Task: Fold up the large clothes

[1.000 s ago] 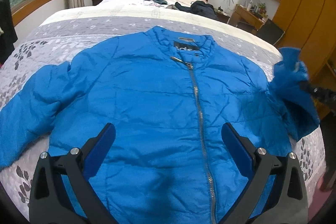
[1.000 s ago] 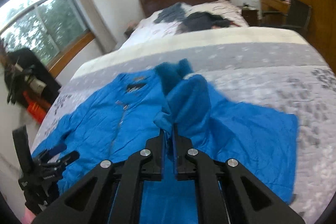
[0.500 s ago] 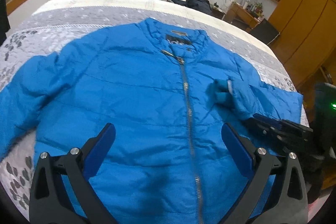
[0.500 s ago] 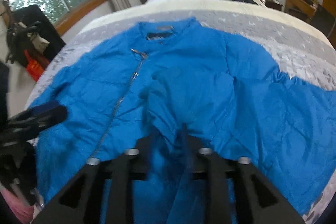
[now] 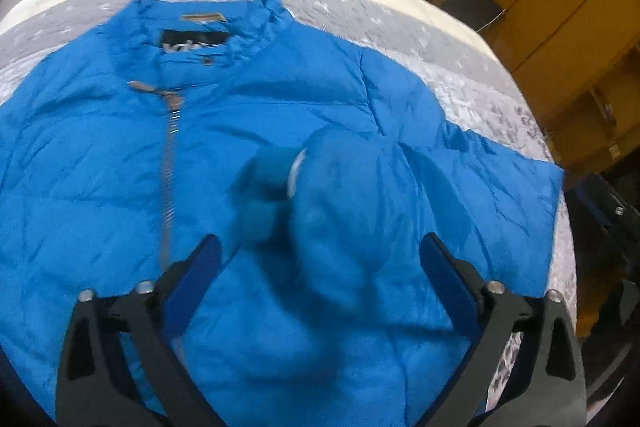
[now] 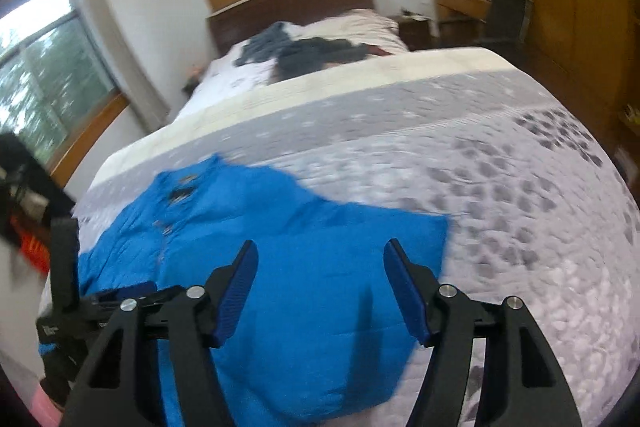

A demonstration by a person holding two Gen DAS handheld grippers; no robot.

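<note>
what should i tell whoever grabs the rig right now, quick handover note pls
Left tongs: open, empty, hovering over the jacket's front.
Right tongs: open, empty, above the jacket's right edge.
Blue jacket: face up on the grey quilt, zipped, collar toward the headboard.
Done: right sleeve folded in across the chest, cuff near the zipper.
Left: the other sleeve's end is out of view, so check it and fold it in if needed, then fold the body up.

Collar label, lettering only partly legible

A black neck label (image 5: pixel 195 40) is sitting inside the blue jacket's (image 5: pixel 280 131) collar at twelve o'clock, showing pale letters too blurred to be read.
</note>
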